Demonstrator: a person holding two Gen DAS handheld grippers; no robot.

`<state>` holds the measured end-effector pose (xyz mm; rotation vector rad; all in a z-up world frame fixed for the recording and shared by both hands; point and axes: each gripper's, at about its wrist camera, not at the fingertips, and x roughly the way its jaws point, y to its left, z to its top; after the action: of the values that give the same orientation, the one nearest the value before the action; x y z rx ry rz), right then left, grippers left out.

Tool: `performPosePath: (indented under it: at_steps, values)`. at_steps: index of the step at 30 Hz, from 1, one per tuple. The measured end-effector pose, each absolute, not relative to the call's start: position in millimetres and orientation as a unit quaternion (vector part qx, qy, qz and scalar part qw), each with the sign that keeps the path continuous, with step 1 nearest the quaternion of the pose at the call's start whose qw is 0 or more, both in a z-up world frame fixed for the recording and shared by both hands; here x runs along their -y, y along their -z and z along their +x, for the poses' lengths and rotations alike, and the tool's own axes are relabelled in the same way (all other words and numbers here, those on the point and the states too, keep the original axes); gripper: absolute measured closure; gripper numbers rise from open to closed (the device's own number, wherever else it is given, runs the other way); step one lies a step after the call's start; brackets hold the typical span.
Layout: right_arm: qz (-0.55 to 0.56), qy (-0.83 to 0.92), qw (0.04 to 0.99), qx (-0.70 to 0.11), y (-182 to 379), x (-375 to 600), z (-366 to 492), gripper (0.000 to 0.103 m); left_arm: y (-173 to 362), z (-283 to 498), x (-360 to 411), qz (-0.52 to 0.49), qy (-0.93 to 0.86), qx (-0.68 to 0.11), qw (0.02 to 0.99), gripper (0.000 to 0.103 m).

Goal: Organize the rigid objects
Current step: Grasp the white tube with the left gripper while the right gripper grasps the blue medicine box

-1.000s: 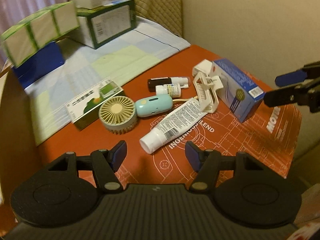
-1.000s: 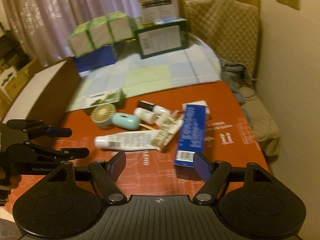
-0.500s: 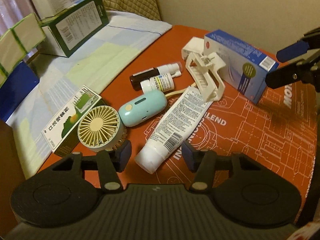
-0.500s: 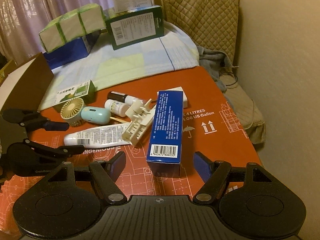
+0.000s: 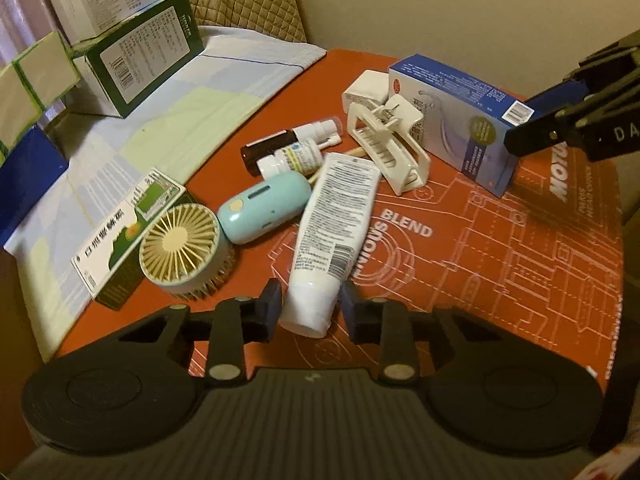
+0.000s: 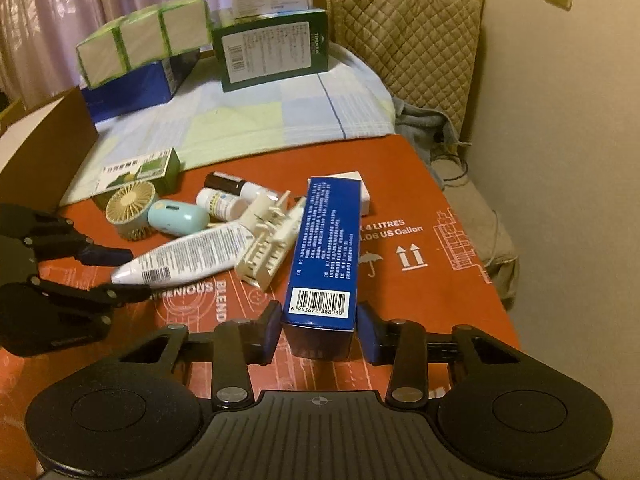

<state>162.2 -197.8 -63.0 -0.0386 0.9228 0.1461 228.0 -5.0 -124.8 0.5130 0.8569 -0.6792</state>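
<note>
On the orange printed mat (image 5: 500, 248), a heap of small goods is spread, and both grippers are brought down at its near edge. The left gripper (image 5: 309, 304) is set around the capped end of a white plastic tube with fine print and a barcode (image 5: 336, 232); its jaws have just been closing and are drawn narrow, with the blue pads (image 5: 273, 300) touching or just beside the tube's sides. Whether the tube is truly pressed cannot be told for certain, but no gap is seen on either side.

The right gripper (image 6: 318, 330) is placed astride the near end of a long blue cardboard box with a white barcode label (image 6: 326, 248). Its jaws have just been closing too, and its blue pads (image 6: 366, 332) are seen flush against the box's two side faces.

Beside the tube, a cream round mini fan (image 5: 180, 246) is seen, with a mint-green capsule-shaped case (image 5: 264, 212) touching it, and a green-and-white carton (image 5: 124, 236) behind. Between tube and blue box, a cream plastic clip frame (image 5: 390, 148) is propped, with two small bottles (image 5: 292, 152) near it.
</note>
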Motion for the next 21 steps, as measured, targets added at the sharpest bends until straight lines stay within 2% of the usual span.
performPosePath:
  at_steps: [18, 20, 21]
  values:
    - [-0.013, -0.086, 0.877, -0.473, 56.7, 232.5, 114.8, 0.066, 116.0, 175.0, -20.4, 0.132, 0.284, -0.473, 0.823, 0.08]
    - [-0.01, -0.089, 0.876, -0.474, 56.4, 234.6, 113.3, 0.066, 114.6, 174.9, -17.2, 0.135, 0.283, -0.473, 0.824, 0.078]
    - [-0.008, -0.09, 0.875, -0.475, 56.2, 234.8, 113.0, 0.066, 113.8, 175.8, -14.7, 0.139, 0.284, -0.47, 0.824, 0.072]
